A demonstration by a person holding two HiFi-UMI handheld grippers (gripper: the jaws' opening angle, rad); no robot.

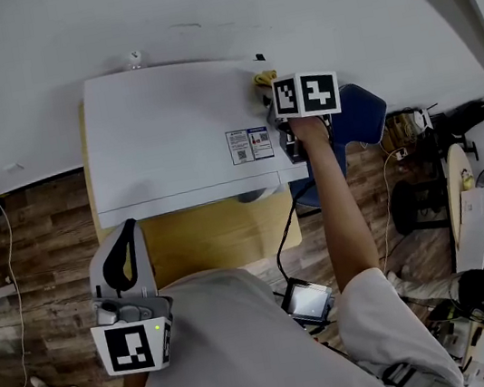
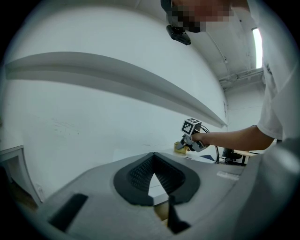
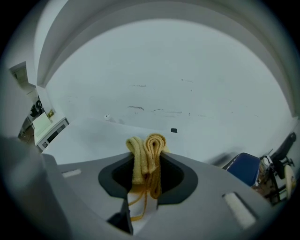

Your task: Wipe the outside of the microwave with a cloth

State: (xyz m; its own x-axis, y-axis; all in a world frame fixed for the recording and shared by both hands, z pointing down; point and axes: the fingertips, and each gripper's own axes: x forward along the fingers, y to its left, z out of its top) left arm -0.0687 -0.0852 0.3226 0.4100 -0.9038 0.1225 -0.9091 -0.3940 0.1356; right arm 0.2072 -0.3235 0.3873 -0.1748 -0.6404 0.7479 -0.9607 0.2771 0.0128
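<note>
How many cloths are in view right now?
1. The yellow cloth is clamped in the right gripper's jaws, at the far right corner of the microwave top. The left gripper holds none.

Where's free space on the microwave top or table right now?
Bare: microwave top from its left edge to the stickers; table strip between microwave front and the person. Crowded: right rear corner, where the right gripper holds the cloth.

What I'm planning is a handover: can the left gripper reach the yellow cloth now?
Probably not without a stretch: the left gripper sits near the microwave's front, while the right gripper clamps the cloth at its far right corner.
</note>
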